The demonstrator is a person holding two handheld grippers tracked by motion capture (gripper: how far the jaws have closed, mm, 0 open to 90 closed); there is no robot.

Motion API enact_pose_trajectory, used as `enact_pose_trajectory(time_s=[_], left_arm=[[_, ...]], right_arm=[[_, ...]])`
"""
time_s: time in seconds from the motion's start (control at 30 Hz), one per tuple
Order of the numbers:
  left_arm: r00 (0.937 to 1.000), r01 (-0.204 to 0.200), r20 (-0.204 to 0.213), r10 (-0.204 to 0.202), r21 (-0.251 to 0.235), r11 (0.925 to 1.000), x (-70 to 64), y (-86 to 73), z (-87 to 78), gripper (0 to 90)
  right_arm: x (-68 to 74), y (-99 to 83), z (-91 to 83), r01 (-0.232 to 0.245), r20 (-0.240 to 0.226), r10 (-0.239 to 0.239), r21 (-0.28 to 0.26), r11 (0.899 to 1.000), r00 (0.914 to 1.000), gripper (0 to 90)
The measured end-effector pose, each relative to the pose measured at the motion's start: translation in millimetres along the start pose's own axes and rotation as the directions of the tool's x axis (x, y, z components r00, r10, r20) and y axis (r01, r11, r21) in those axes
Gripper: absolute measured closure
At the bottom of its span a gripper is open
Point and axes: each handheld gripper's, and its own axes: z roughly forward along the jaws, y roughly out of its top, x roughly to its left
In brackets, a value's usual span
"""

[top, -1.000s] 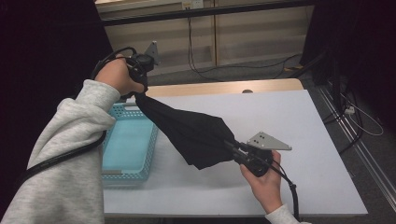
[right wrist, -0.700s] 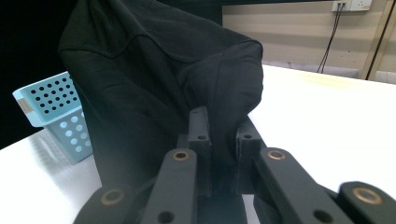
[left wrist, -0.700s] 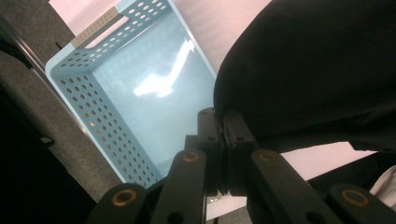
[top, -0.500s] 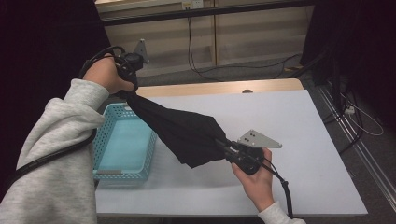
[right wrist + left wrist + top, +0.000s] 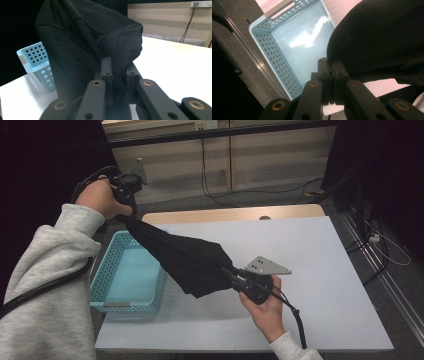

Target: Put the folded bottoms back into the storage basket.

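Note:
A black cloth (image 5: 185, 257) hangs stretched in the air between my two grippers, sloping down from upper left to lower right. My left gripper (image 5: 126, 212) is raised beyond the table's far left corner and is shut on the cloth's upper end; in the left gripper view its jaws (image 5: 331, 68) are pressed together beside the cloth (image 5: 382, 42). My right gripper (image 5: 236, 277) hovers over the table's front middle, shut on the bunched lower end. In the right gripper view the cloth (image 5: 87, 37) drapes over the shut jaws (image 5: 119, 68).
A light blue perforated basket (image 5: 100, 275) sits at the table's left edge, under the cloth; it shows as empty (image 5: 297, 50). The white tabletop (image 5: 325, 270) stretches to the right. Cables (image 5: 220, 195) lie on the floor behind the table.
My left hand has risen and drawn back to the upper left, pulling the cloth longer and tighter. My right gripper has shifted slightly left and toward the front with its end of the cloth.

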Motion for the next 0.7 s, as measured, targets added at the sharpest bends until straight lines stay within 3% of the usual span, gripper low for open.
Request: enact_pose_trajectory(time_s=[0.7], left_arm=[[0.9975,0.066,-0.023,-0.067,-0.031,0.9973,41.1,-28.4,-8.4,87.4]], right_arm=[[28.9,9.9,35.6,0.03,-0.075,-0.031,-0.013,0.999,0.9967,81.6]])
